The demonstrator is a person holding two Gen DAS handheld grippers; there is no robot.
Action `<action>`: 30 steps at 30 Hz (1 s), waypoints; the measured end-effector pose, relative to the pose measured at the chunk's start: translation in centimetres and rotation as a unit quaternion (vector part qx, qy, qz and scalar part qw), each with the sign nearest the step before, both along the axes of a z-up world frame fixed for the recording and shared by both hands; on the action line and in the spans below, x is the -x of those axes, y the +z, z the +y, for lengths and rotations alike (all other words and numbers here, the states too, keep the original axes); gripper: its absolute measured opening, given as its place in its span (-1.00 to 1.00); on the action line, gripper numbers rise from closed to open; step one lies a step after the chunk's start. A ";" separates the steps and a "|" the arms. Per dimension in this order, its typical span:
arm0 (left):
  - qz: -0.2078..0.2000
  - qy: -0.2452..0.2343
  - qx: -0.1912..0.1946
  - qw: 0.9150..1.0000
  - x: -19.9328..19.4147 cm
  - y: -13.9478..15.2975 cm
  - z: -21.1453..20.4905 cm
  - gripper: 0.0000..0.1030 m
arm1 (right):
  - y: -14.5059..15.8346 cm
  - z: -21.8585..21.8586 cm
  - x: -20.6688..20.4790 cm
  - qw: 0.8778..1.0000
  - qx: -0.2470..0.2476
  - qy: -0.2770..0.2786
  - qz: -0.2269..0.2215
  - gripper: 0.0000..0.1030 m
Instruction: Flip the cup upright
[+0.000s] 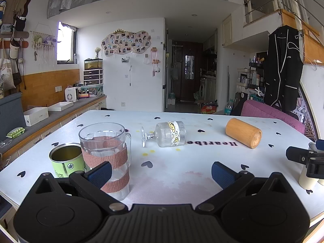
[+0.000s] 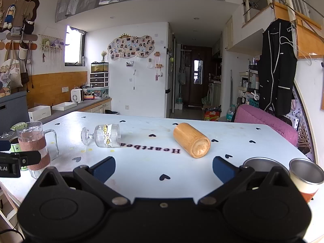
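Note:
A ribbed footed glass cup with yellow smiley stickers lies on its side on the white table, foot to the left; it also shows in the right wrist view. A wooden cup lies on its side further right, also in the right wrist view. My left gripper is open and empty, well short of the glass cup. My right gripper is open and empty, short of the wooden cup.
A glass mug with pink bands and a green tin stand upright at the left. Two metal cups stand at the right front. A pink chair is behind the table's far right edge.

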State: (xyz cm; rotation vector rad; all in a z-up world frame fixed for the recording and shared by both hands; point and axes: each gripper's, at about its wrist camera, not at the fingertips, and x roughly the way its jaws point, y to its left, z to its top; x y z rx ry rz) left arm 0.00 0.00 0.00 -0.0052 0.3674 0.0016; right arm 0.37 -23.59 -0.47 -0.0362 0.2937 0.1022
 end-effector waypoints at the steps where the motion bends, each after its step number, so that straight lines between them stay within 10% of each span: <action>1: 0.000 0.000 0.000 1.000 0.0 0.0 0.0 1.00 | 0.0 0.0 0.0 1.000 0.000 0.000 0.000 1.00; 30: 0.001 0.000 0.000 1.000 0.0 0.0 0.0 1.00 | -0.3 0.1 0.0 1.000 -0.002 0.002 0.002 1.00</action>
